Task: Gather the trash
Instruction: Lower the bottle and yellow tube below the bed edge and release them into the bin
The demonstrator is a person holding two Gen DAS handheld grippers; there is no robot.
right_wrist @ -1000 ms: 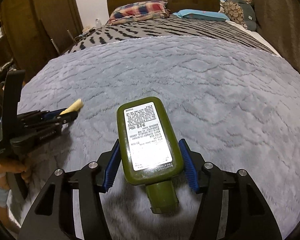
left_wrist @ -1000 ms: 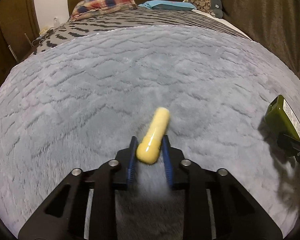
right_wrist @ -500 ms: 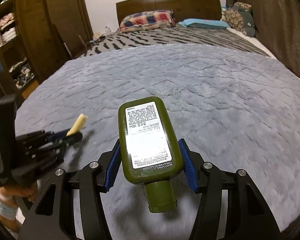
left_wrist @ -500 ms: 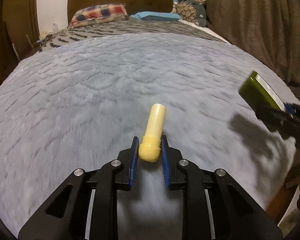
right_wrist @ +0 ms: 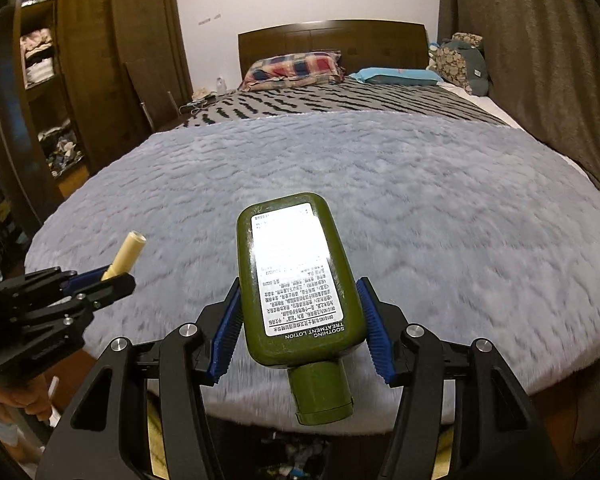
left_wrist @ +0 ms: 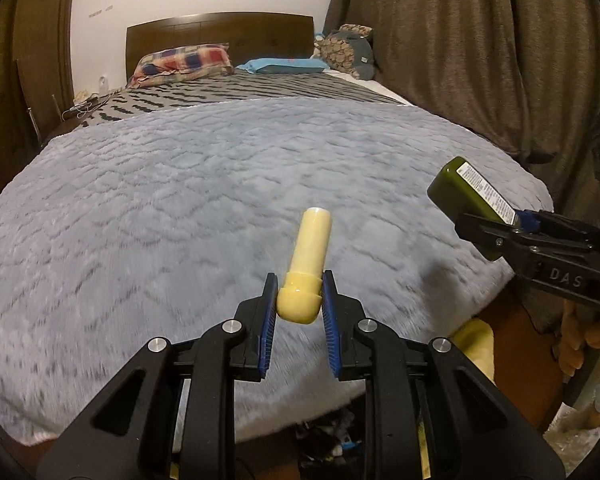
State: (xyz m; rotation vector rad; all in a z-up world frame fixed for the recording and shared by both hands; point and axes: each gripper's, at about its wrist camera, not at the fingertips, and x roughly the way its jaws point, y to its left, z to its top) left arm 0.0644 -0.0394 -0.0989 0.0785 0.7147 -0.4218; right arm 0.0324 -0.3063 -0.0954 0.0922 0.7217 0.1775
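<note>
My left gripper (left_wrist: 299,305) is shut on a small pale yellow tube (left_wrist: 308,256), held by its cap with the tube pointing forward, above the foot of the bed. My right gripper (right_wrist: 300,320) is shut on a dark green lotion bottle (right_wrist: 296,276) with a white label, cap toward me. Each gripper shows in the other's view: the right gripper with the green bottle (left_wrist: 470,196) at right, the left gripper with the yellow tube (right_wrist: 126,254) at left. Both are held over the near edge of the bed.
A grey fluffy blanket (left_wrist: 180,208) covers the bed, with pillows (right_wrist: 296,66) and a headboard at the far end. Brown curtains (left_wrist: 480,40) hang at right, a wooden wardrobe (right_wrist: 72,80) stands at left. Dark clutter (right_wrist: 292,456) lies on the floor below the bed's edge.
Both grippers have lifted and pulled back from the blanket toward the foot of the bed, still holding the tube and the bottle. The floor below the bed edge has come into view.
</note>
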